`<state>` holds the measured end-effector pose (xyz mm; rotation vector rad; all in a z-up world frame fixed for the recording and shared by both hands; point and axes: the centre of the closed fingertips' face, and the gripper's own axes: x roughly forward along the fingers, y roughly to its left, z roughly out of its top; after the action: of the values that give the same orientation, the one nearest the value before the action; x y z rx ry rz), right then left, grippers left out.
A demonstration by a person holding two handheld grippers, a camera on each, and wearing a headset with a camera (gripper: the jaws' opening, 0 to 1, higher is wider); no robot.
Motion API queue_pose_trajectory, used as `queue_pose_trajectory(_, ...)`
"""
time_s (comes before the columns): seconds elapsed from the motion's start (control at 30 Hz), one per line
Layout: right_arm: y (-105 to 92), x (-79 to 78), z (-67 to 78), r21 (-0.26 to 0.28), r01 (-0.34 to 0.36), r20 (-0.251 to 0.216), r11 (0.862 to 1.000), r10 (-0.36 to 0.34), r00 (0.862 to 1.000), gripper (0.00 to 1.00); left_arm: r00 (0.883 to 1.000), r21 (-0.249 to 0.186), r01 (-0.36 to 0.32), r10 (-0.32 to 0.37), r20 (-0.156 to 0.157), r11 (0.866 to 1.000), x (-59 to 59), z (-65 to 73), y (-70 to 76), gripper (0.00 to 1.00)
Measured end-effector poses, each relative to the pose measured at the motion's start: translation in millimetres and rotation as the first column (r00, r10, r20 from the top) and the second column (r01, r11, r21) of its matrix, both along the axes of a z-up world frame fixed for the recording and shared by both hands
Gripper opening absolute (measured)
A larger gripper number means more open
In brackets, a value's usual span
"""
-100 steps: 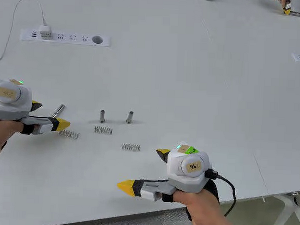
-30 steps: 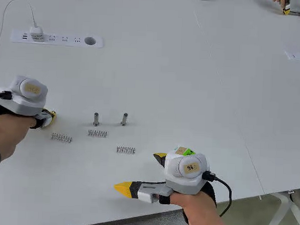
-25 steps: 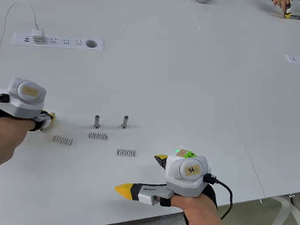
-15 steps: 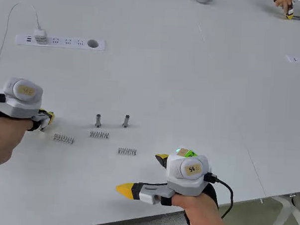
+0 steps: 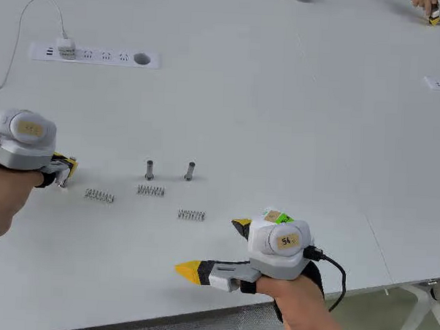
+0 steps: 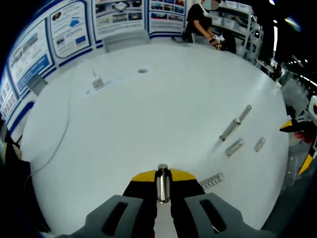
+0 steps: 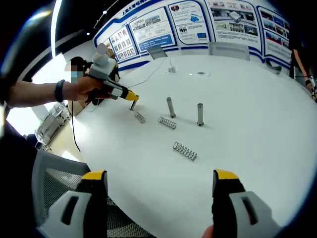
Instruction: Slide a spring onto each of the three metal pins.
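The left gripper [image 5: 63, 170], clamped on the third pin [image 6: 161, 186], has turned it from slanted to upright at the left; the right gripper [image 7: 161, 176], near, gapes empty; all three springs [image 5: 151, 190] lie unfitted.

The pin [image 6: 161, 186] is smooth bright metal, the springs [image 5: 191, 216] coiled metal wire, the table [image 5: 281, 102] matt white.

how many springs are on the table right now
3: one spring by the left gripper, one spring in front of the upright pins, one spring nearest the right gripper. None looks hidden.
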<state>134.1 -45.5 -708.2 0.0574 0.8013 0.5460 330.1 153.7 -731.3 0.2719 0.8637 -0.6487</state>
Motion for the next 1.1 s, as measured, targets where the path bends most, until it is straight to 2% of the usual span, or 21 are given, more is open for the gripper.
queue_pose_trajectory(0.2, 2.3, -0.8, 0.5, 0.002, -0.004, 0.000, 1.000, 0.004, 1.000, 0.89, 1.000, -0.012, -0.013, 0.013, 0.001, 1.000, -4.8, 2.8, 3.2, 0.07)
queue_pose_trajectory(0.63, 4.5, -0.7, 2.0, 0.000, -0.011, 0.002, 1.000, 0.011, 1.000, 0.89, 0.999, -0.035, -0.050, 0.050, 0.007, 0.998, -7.5, 8.0, 13.0, 0.07)
queue_pose_trajectory(1.1, 5.7, -1.9, 1.4, 0.003, -0.014, -0.001, 1.000, 0.014, 1.000, 0.89, 0.999, -0.041, -0.049, 0.049, 0.013, 0.998, -10.6, 10.6, 10.7, 0.07)
